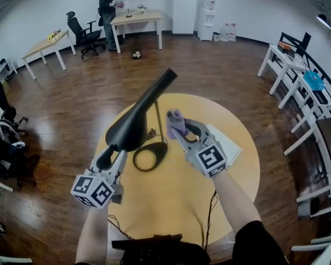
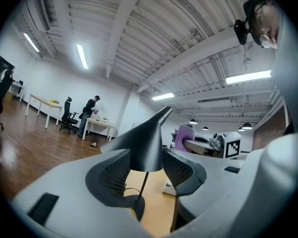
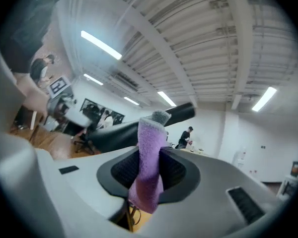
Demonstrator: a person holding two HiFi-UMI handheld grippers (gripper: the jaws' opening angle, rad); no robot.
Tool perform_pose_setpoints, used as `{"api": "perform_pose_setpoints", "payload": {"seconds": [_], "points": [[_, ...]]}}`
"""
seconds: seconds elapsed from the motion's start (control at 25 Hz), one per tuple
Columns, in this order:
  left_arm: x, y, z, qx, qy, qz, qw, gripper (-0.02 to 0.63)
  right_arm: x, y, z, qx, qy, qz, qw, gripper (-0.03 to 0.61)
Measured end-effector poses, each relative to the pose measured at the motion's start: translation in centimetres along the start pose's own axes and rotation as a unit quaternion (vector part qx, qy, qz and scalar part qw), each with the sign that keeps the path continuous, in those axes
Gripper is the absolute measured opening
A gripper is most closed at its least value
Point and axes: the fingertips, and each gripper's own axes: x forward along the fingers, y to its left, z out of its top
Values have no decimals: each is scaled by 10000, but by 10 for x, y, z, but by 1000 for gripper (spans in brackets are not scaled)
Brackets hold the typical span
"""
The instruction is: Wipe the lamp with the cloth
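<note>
A black lamp with a long cone shade (image 1: pixel 135 117) stands on the round wooden table (image 1: pixel 176 203); its ring-shaped base (image 1: pixel 150 156) rests on the tabletop. My left gripper (image 1: pixel 107 158) is shut on the wide end of the shade (image 2: pixel 146 143), with the thin stem (image 2: pixel 144 185) showing below the jaws. My right gripper (image 1: pixel 179 131) is shut on a folded purple cloth (image 1: pixel 175 121), which stands up between its pads (image 3: pixel 150 157). The cloth is just right of the shade's middle, close to it; I cannot tell whether it touches. In the right gripper view the shade (image 3: pixel 114 135) lies right behind the cloth.
A white flat box (image 1: pixel 227 145) lies on the table under my right gripper, and a cable (image 1: pixel 211 214) trails off the near edge. A person (image 1: pixel 107 12) stands at a desk far back, beside an office chair (image 1: pixel 83 35). White desks line the right wall.
</note>
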Motion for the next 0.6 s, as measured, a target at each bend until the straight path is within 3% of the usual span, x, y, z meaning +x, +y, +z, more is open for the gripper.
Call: {"api": "perform_pose_setpoints", "payload": {"seconds": [0.08, 0.2, 0.36, 0.6], "points": [[0, -1, -4, -50, 89, 21, 9999, 190, 3, -41, 16, 602, -289, -361, 9971, 95], [-1, -1, -4, -150, 119, -10, 9998, 190, 9, -84, 35, 1562, -667, -646, 9834, 95], [6, 2, 1, -214, 98, -79, 9997, 190, 34, -100, 49, 1908, -886, -568, 9760, 95], [1, 10, 4, -350, 71, -197, 9992, 190, 54, -80, 41, 2626, -1152, -524, 9566, 95]]}}
